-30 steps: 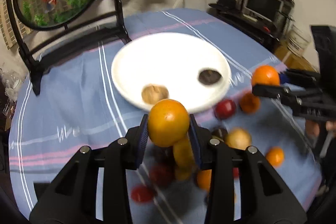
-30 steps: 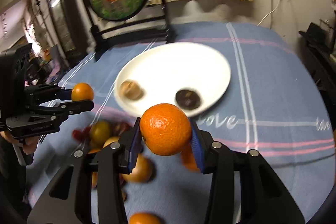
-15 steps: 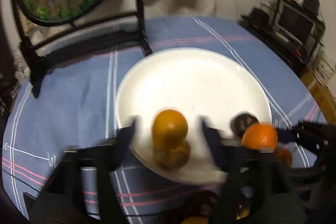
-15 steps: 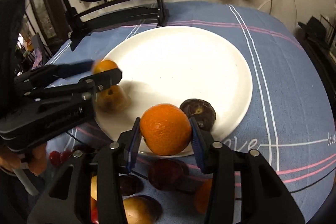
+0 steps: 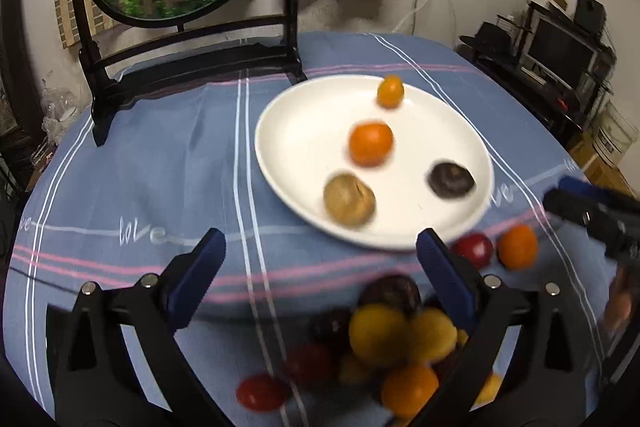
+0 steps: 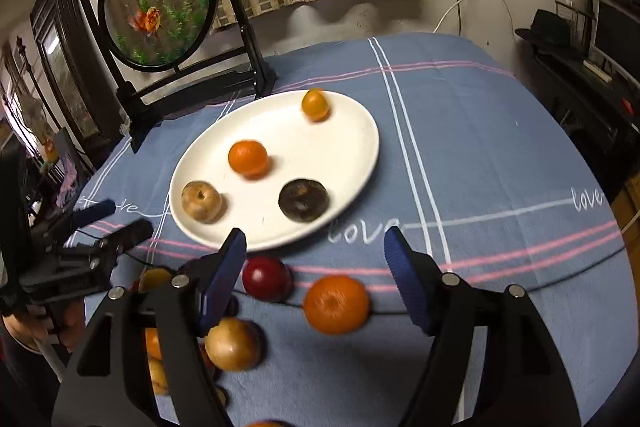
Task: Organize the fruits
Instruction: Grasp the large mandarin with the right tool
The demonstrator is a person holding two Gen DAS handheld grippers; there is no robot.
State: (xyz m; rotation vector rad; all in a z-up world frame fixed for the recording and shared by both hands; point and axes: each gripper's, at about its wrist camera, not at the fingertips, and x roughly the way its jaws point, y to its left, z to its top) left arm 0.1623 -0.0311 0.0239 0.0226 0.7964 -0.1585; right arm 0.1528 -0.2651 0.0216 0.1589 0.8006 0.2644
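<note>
Left wrist view shows our left tongs (image 5: 320,259) spread wide with nothing between the blue pads, hanging above the blue striped cloth (image 5: 160,163) on the worktop, near the close rim of the white plate (image 5: 280,131). On that plate we see four fruits lying apart from one another: a small orange one (image 5: 390,96) at the far side, a larger orange (image 5: 370,143) near the middle, a tan brown fruit (image 5: 349,200) at the near left, and a dark brown fruit (image 5: 451,179) at the near right. Off the plate, just past its near right rim, a red fruit (image 5: 473,249) and another orange (image 5: 517,246) sit close together on the cloth. Nearer to us lies a blurred heap of loose fruit (image 5: 400,339), yellow, dark, red and orange.

From the right wrist view, our right tongs (image 6: 316,259) are likewise spread and hold nothing. Between and below their fingers we see the red fruit (image 6: 266,279) and an orange (image 6: 336,303) on the cloth, with a yellowish fruit (image 6: 232,344) further left. The left tongs (image 6: 108,221) appear at the left edge, apart from the plate (image 6: 360,131). A round goldfish screen (image 6: 158,1) on a black stand rises at the far left of the worktop.
</note>
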